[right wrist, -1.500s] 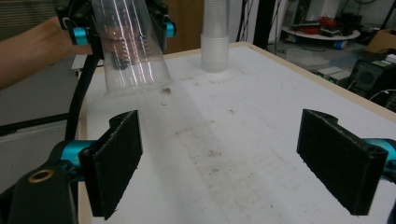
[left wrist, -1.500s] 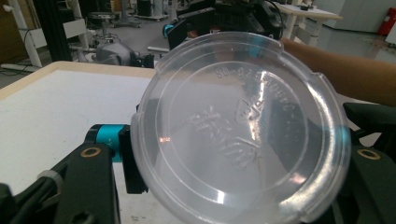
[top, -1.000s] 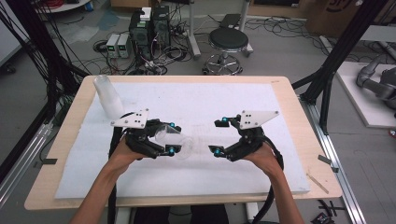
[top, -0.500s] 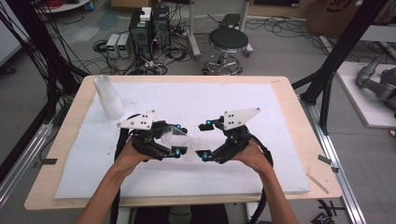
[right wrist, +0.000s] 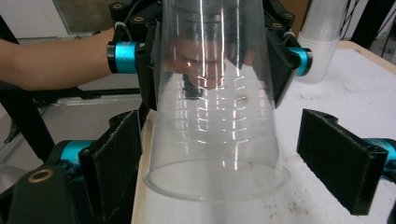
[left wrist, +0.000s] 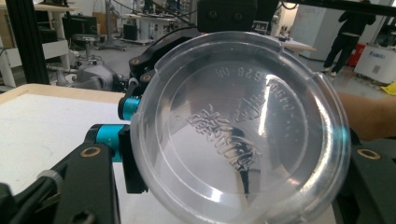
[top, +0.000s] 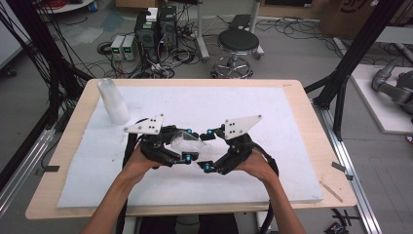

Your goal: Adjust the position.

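A clear plastic cup (top: 184, 140) lies on its side in the air over the white mat, with my left gripper (top: 187, 143) shut on it near its base. In the left gripper view the embossed cup base (left wrist: 233, 135) faces the camera between my left gripper's (left wrist: 229, 186) black jaws. My right gripper (top: 208, 150) faces it from the right and is open. In the right gripper view the cup's rim (right wrist: 215, 186) sits between my right gripper's (right wrist: 229, 163) two pads (right wrist: 341, 158), and the right-hand pad stands apart from the cup.
A stack of clear cups (top: 113, 100) stands at the back left of the white mat (top: 272, 112), also seen as cups (right wrist: 320, 42) in the right gripper view. The wooden table edge (top: 311, 126) surrounds the mat. A stool and cables lie on the floor beyond.
The two grippers have come together at the middle of the mat. The right gripper has moved left until its open jaws flank the cup's rim. The left gripper has kept hold of the cup.
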Motion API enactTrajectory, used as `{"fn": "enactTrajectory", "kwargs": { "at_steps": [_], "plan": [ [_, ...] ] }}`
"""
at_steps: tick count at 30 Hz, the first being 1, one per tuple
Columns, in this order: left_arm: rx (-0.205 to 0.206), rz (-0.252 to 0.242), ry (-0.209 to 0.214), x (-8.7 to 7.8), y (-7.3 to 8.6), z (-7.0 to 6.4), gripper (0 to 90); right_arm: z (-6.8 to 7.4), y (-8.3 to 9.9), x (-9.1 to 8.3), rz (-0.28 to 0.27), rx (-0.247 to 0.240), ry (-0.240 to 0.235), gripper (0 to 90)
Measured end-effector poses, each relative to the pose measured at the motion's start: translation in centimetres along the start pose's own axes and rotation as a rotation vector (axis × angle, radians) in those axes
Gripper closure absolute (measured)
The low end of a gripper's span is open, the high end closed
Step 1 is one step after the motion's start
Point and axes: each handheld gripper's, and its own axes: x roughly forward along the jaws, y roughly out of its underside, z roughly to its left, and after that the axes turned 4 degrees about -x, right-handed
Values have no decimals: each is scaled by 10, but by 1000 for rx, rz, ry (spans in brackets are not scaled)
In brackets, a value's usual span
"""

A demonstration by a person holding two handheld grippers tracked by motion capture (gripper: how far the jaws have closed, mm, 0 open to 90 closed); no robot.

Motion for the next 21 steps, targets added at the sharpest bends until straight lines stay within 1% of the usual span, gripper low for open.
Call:
{"fn": "enactTrajectory", "kwargs": {
  "at_steps": [2, 4, 5, 7, 9, 13, 15, 21],
  "plan": [
    [1, 1, -1, 1, 0, 0, 360, 0, 1, 1, -20, 6, 0, 140],
    [0, -3, 1, 1, -1, -1, 360, 0, 3, 2, -27, 13, 0, 140],
    [-1, -4, 1, 1, -1, -1, 360, -1, 4, 3, -29, 9, -2, 140],
    [-2, -4, 2, 1, -1, -1, 360, 0, 5, 4, -25, 14, 0, 141],
    [-1, -4, 3, 2, -1, 0, 360, 0, 5, 5, -26, 5, 1, 141],
    [-7, -15, 6, 2, -1, 0, 360, 0, 5, 7, -19, 10, 1, 141],
    [-3, -9, 5, 2, -1, 0, 361, 0, 5, 7, -20, 4, 1, 143],
    [-6, -12, 10, 4, -1, 1, 362, 1, 5, 9, -16, 4, -6, 175]
  ]
}}
